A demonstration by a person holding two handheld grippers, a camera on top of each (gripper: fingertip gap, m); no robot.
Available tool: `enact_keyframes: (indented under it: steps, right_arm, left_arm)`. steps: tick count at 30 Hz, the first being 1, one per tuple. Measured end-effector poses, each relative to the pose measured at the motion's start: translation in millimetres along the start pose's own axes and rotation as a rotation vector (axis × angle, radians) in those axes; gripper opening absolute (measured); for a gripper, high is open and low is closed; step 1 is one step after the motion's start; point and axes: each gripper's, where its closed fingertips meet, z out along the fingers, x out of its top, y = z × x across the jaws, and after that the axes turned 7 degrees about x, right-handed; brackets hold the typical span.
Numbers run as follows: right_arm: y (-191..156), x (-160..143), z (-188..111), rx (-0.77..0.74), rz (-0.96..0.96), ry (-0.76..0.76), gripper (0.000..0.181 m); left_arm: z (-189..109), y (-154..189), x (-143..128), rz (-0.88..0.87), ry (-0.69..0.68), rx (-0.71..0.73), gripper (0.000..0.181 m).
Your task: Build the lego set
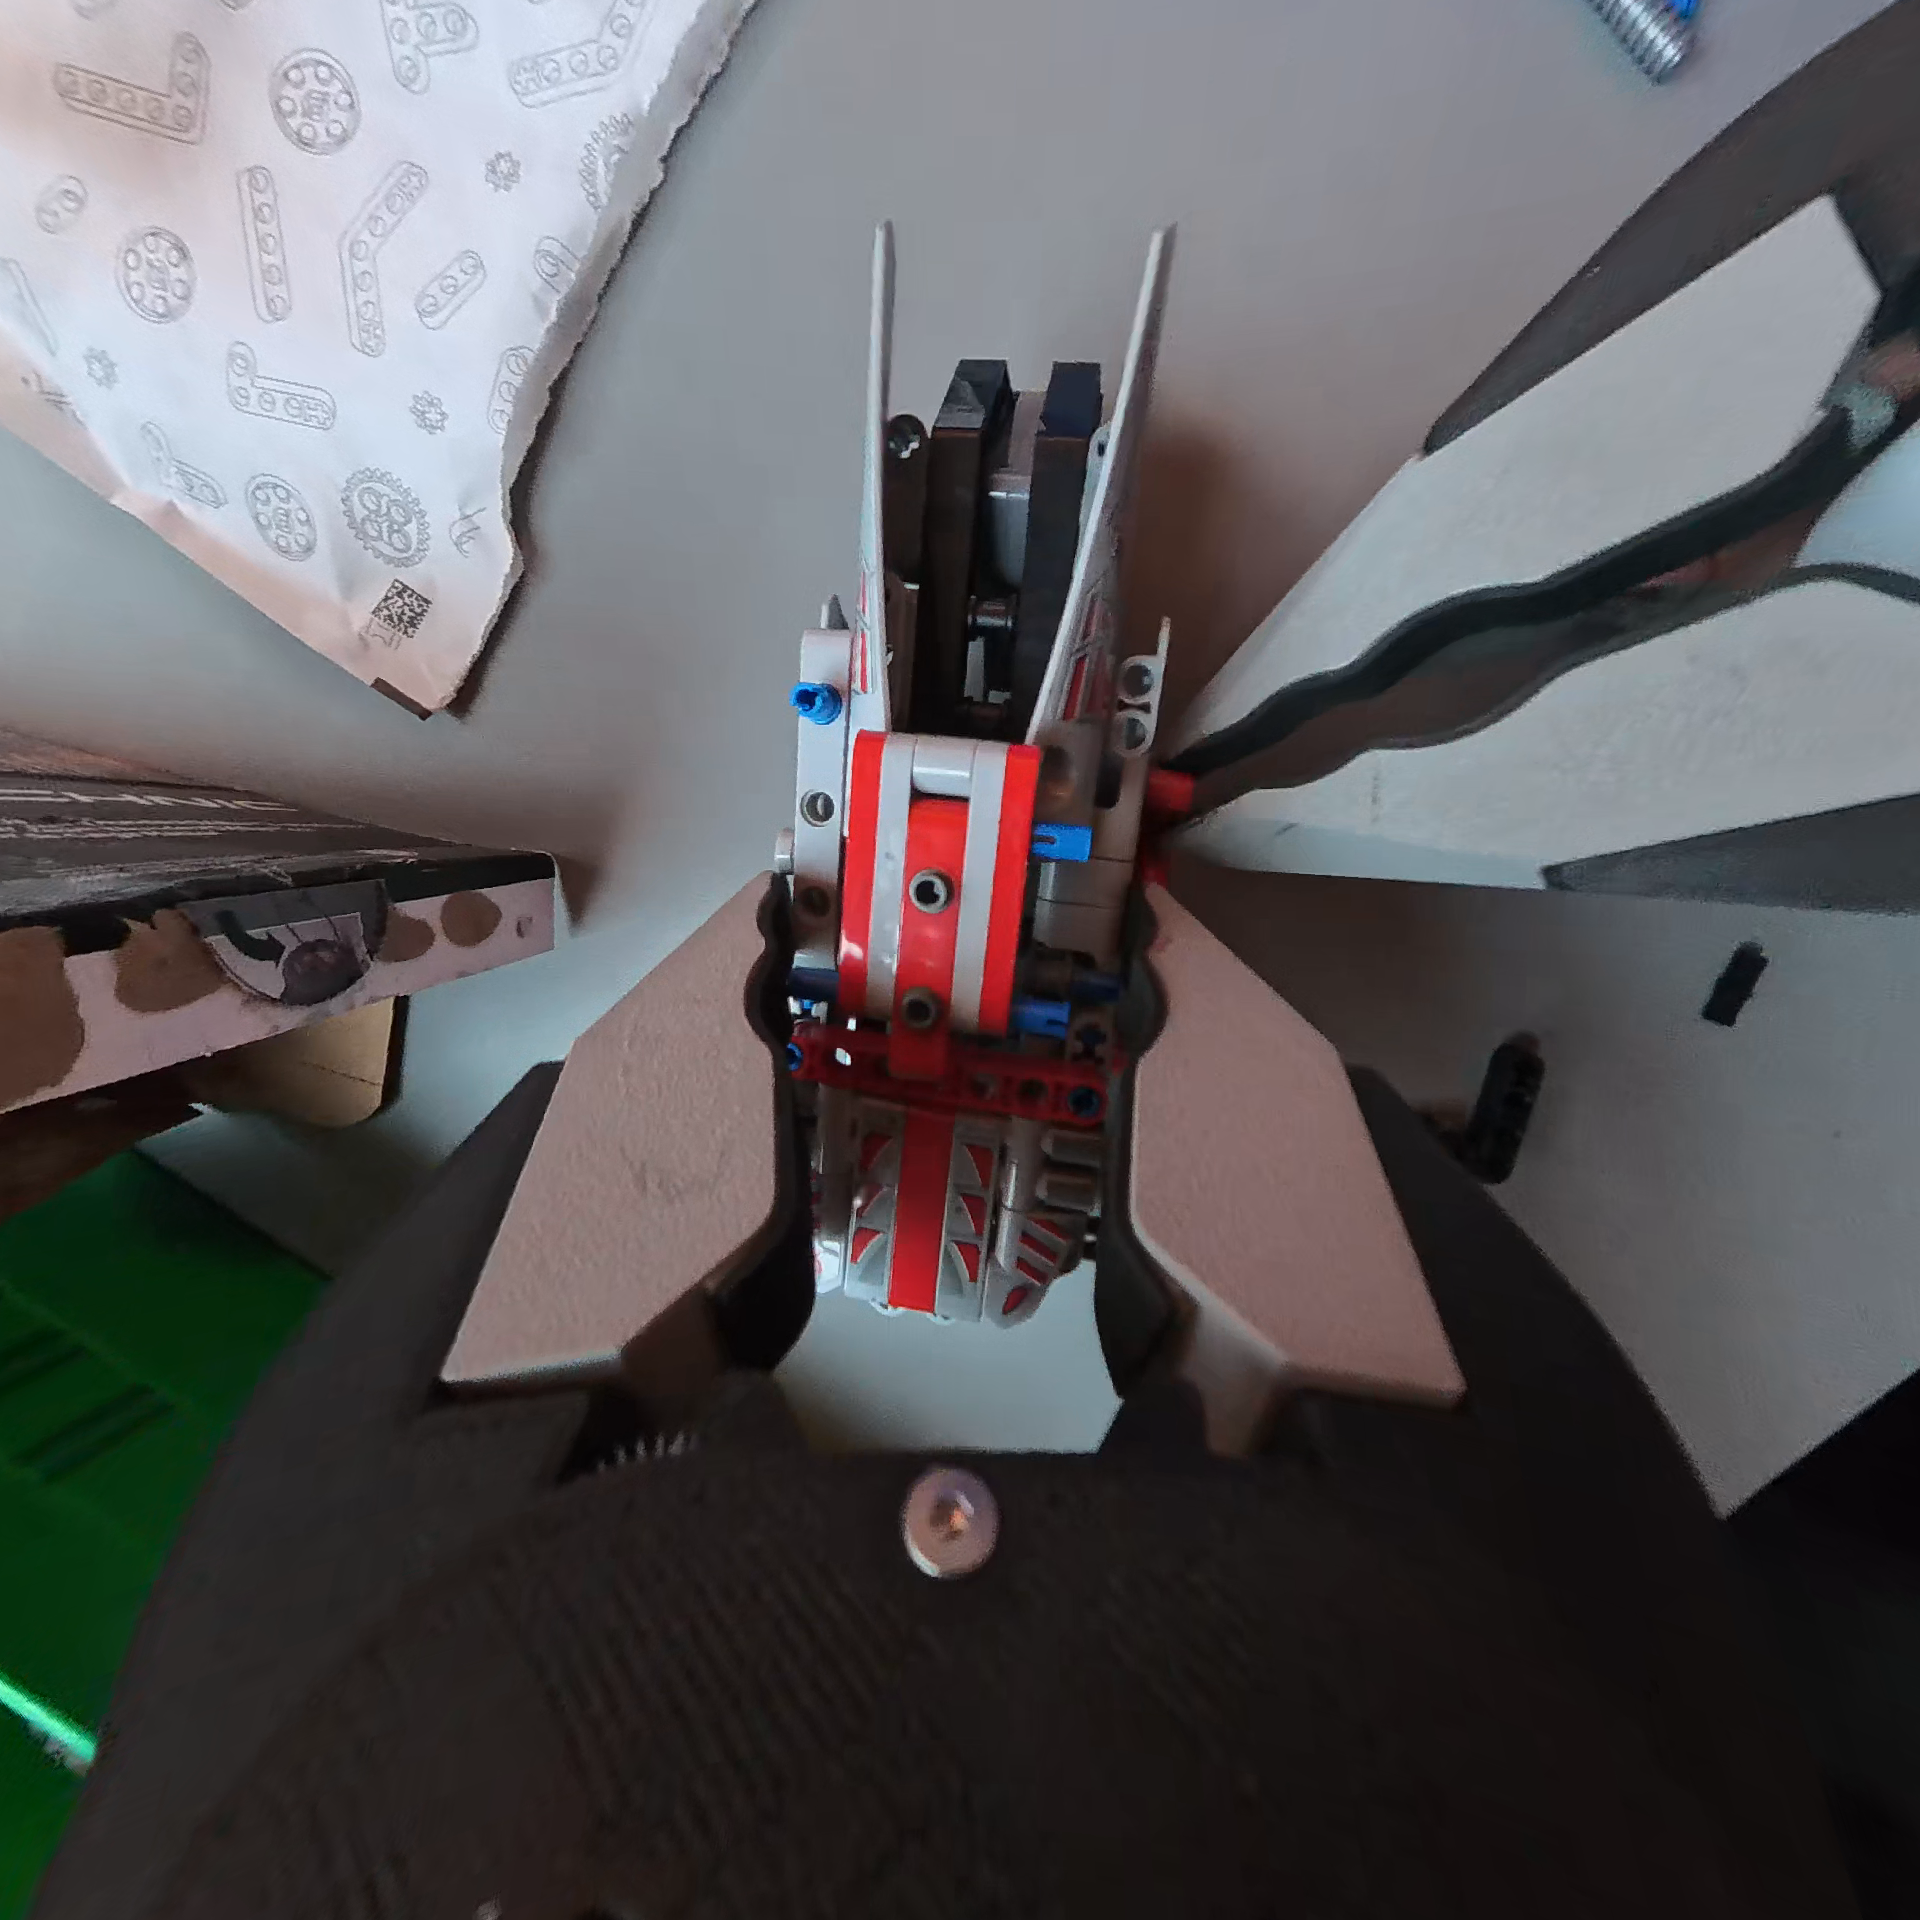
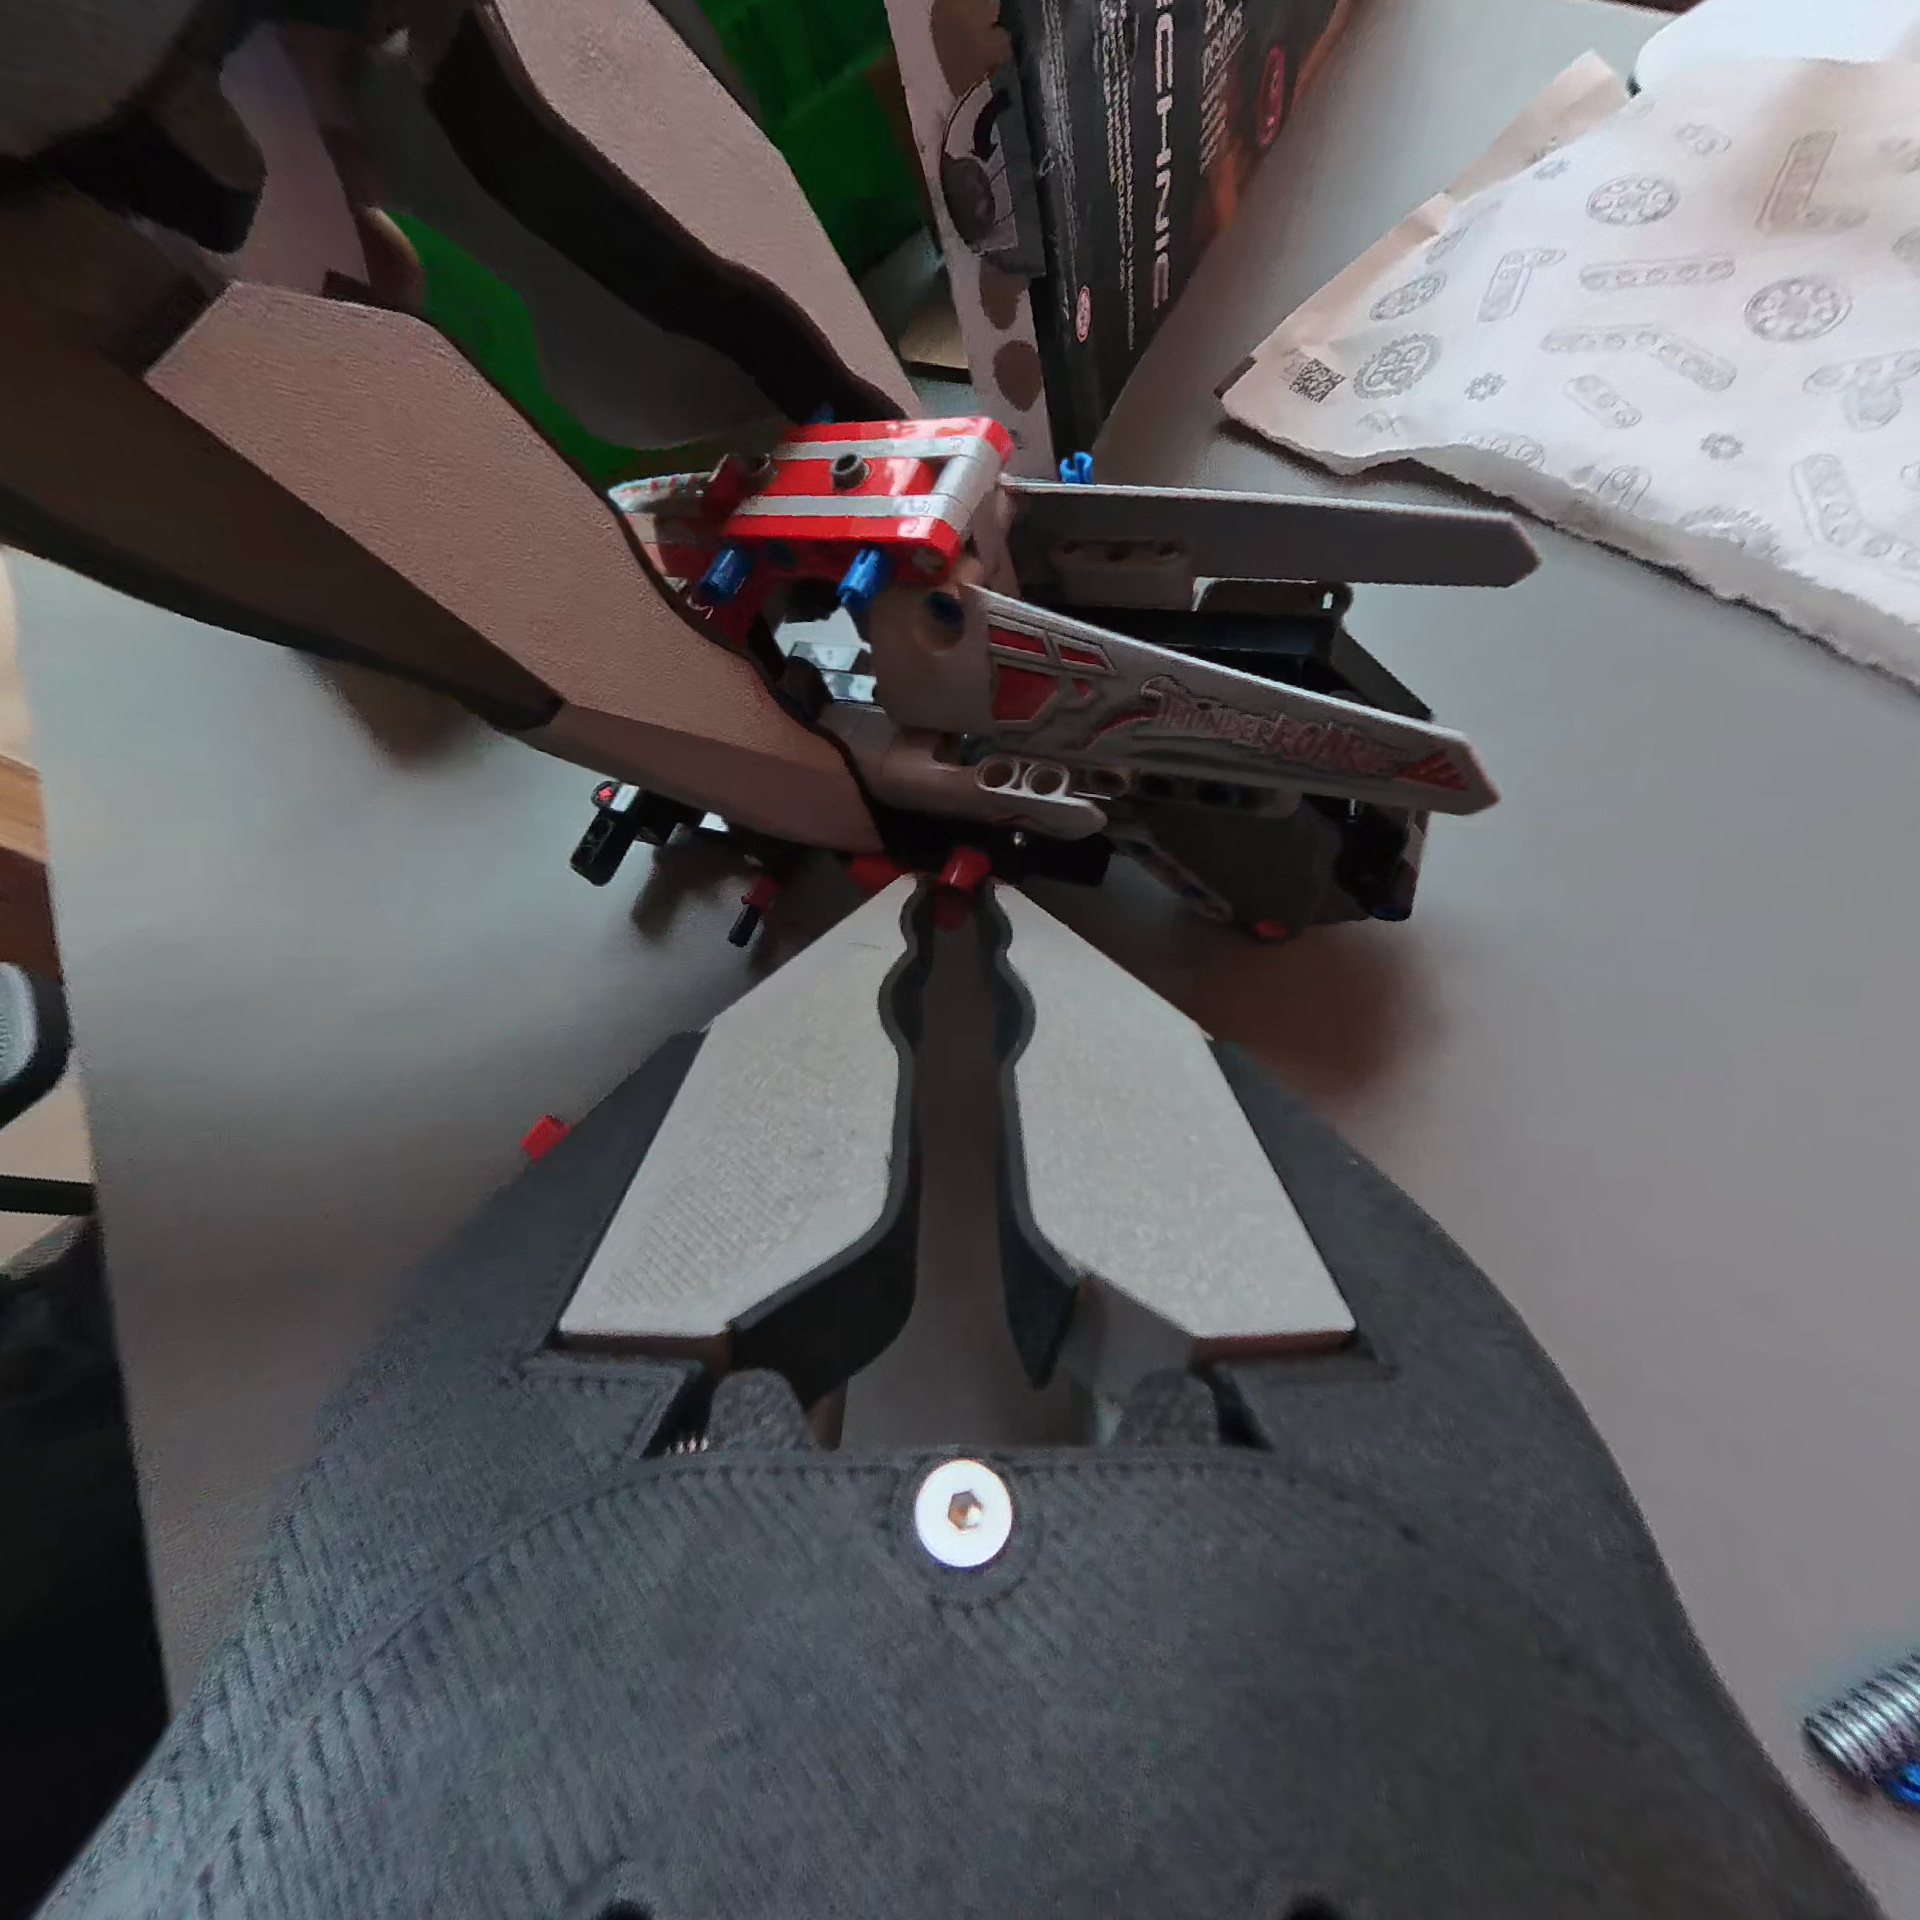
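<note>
1. the left hand-held gripper [image 1: 951, 997] is clamped on the front of the half-built lego model [image 1: 940, 914], its fingers pressing the red-and-grey nose from both sides. the model is held out over the grey worktop [image 1: 1299, 208]; in the right wrist view its rear seems to sit close to or on the worktop, though i cannot tell if it touches. the grip is on one end only, so a hard sideways push could swing the long body or pop a panel loose.

2. blue pins [image 1: 816, 698] stick out of the model's sides. judging by how close the fingers lie to them, a slip of the grip could knock one out or bend it in its hole.

3. the right hand-held gripper [image 2: 951, 899] is closed on a small red pin [image 2: 961, 868] at the model's lower edge, just under the grey side panel [image 2: 1226, 717]. if the pin goes in off-axis it could jam, or the push could lever the model out of the left grip.

4. loose bits lie on the worktop near the model: a black piece [image 2: 613, 826] and a small red piece [image 2: 542, 1136]. a dropped pin could bounce among them and be hard to find.

5. the printed paper bag [image 2: 1662, 343] and the box [image 2: 1101, 187] stand near the work, leaving little room to swing the model.
</note>
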Motion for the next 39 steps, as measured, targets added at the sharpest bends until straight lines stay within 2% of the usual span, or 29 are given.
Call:
enact_keyframes:
  steps: [8,11,14,19,26,28,31,33,35,39]
  right_arm:
    - [5,-1,1,-0.028,-0.037,-0.044,0.003]
    - [2,-15,-2,-0.011,-0.045,-0.097,0.002]
    - [0,-4,-10,-0.026,-0.059,-0.026,0.003]
    - [7,-6,-14,-0.023,-0.019,-0.024,0.004]
    - [7,3,-47,0.023,0.037,0.053,0.004]
    - [8,-1,-54,0.072,0.116,0.05,0.004]
    - [0,5,-63,0.243,0.274,0.108,0.004]
    - [1,7,-67,0.301,0.338,0.14,0.004]
    - [-2,8,-69,0.358,0.382,0.156,0.004]
    - [-12,9,-67,0.393,0.383,0.16,0.004]
  left_arm:
    - [4,-7,4,0.01,0.102,0.088,0.063]
    - [6,-32,1,-0.021,0.11,0.207,0.062]
    - [3,-15,1,-0.008,0.134,0.057,0.062]
    - [3,-10,2,0.003,0.121,0.055,0.063]
    - [-1,-7,-3,0.054,0.13,0.077,0.068]
    - [-6,-6,-4,0.049,0.148,0.089,0.069]
    - [-21,-10,-3,0.066,0.197,0.165,0.069]
    - [-33,-9,-2,0.075,0.238,0.194,0.068]
    - [-46,2,2,0.058,0.301,0.166,0.062]
    - [-70,51,16,0.061,0.464,-0.006,0.041]
